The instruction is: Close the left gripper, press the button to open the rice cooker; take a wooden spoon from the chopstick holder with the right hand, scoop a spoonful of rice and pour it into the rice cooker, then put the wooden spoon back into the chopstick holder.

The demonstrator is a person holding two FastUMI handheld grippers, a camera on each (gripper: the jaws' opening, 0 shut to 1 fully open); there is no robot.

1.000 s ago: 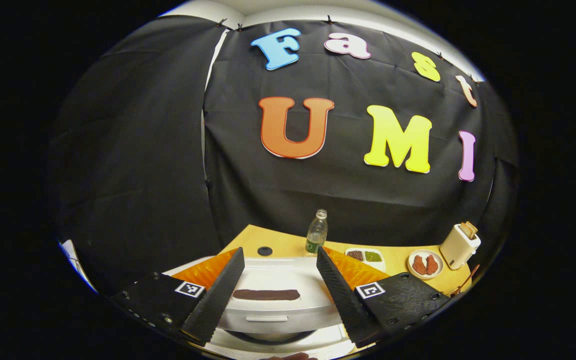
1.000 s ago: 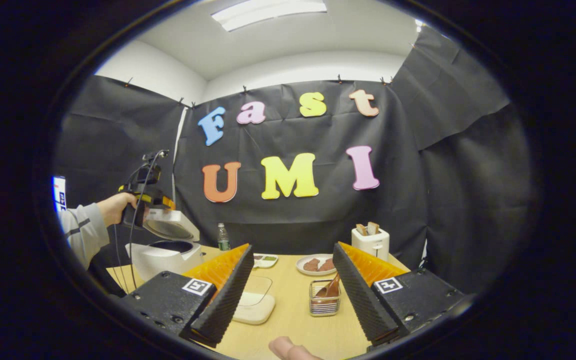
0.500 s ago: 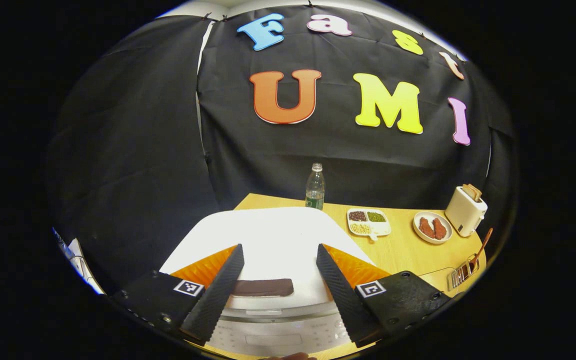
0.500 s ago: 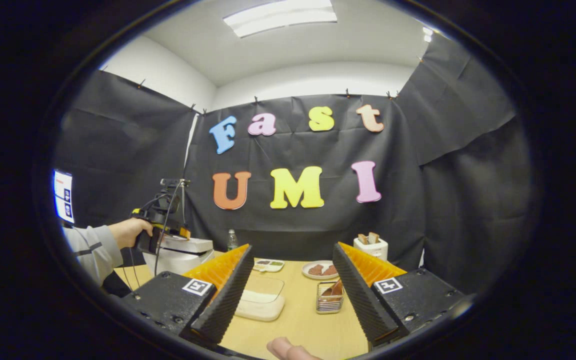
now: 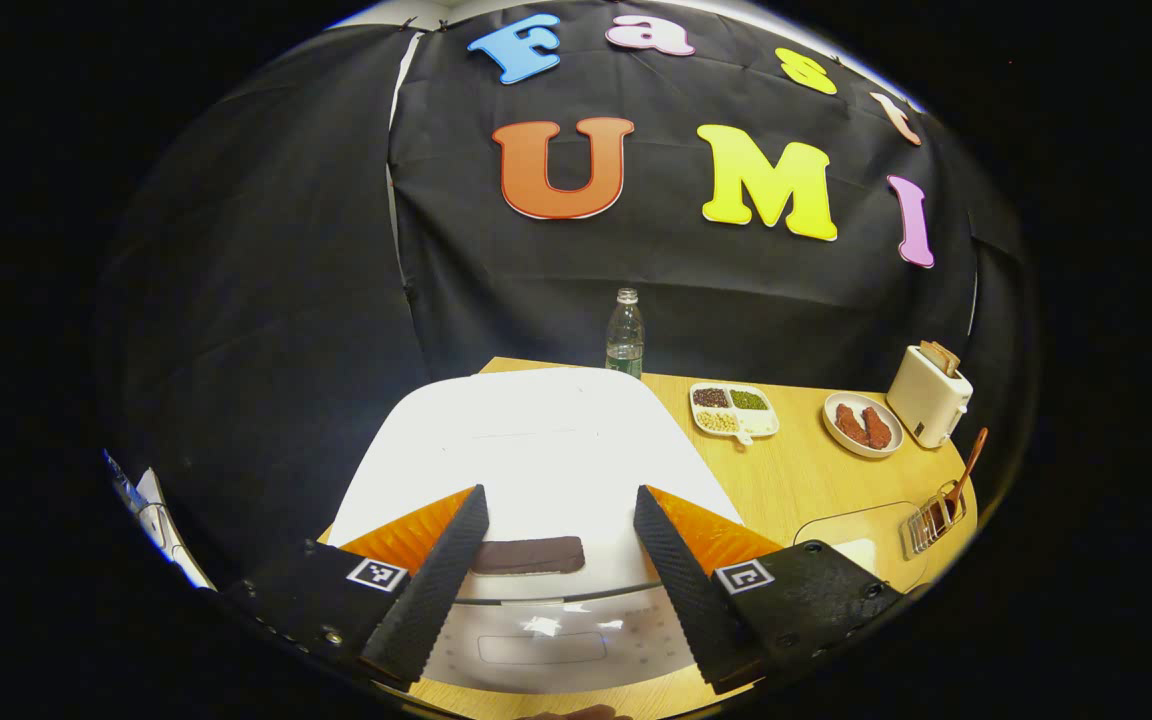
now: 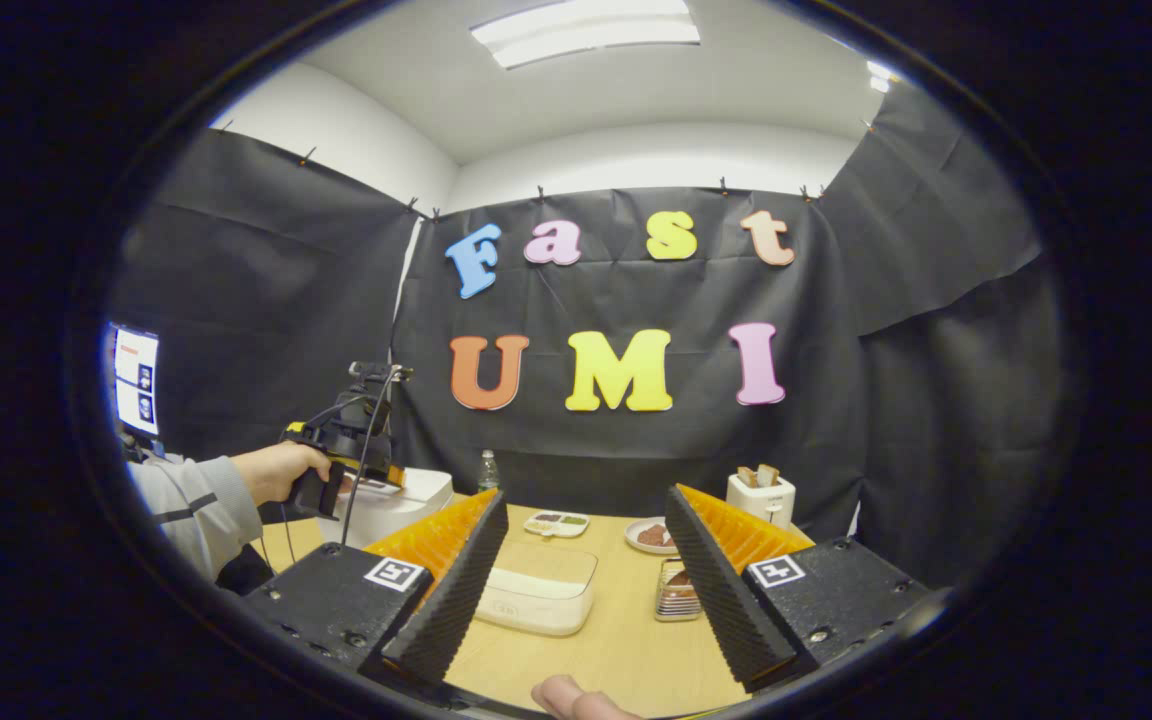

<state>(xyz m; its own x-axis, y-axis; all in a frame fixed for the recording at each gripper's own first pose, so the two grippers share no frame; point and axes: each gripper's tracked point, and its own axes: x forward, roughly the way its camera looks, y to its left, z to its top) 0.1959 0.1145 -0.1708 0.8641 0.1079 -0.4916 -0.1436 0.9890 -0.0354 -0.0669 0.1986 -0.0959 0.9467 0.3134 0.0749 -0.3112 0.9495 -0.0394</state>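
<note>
The white rice cooker (image 5: 536, 440) stands with its lid down, a brown strip (image 5: 526, 555) at the lid's front edge. My left gripper (image 5: 560, 495) hovers open just above that strip, with nothing between the fingers. The wooden spoon (image 5: 966, 475) leans in the wire chopstick holder (image 5: 926, 522) at the right, beside the clear rice box (image 5: 856, 535). My right gripper (image 6: 585, 497) is open and empty above the table, short of the rice box (image 6: 541, 590) and the chopstick holder (image 6: 678, 592). In the right gripper view a hand (image 6: 276, 470) holds the left gripper at the rice cooker (image 6: 406, 495).
At the back of the wooden table (image 5: 796, 480) stand a water bottle (image 5: 624, 335), a divided dish of beans (image 5: 734, 410), a plate of meat (image 5: 862, 425) and a toaster (image 5: 928, 395) with bread. A sleeve (image 6: 186, 505) reaches in from the left.
The cooker's lid was raised a second ago and has come down flat, the left gripper lowering with it. The right gripper view has tilted up and shifted slightly; both grippers stayed open.
</note>
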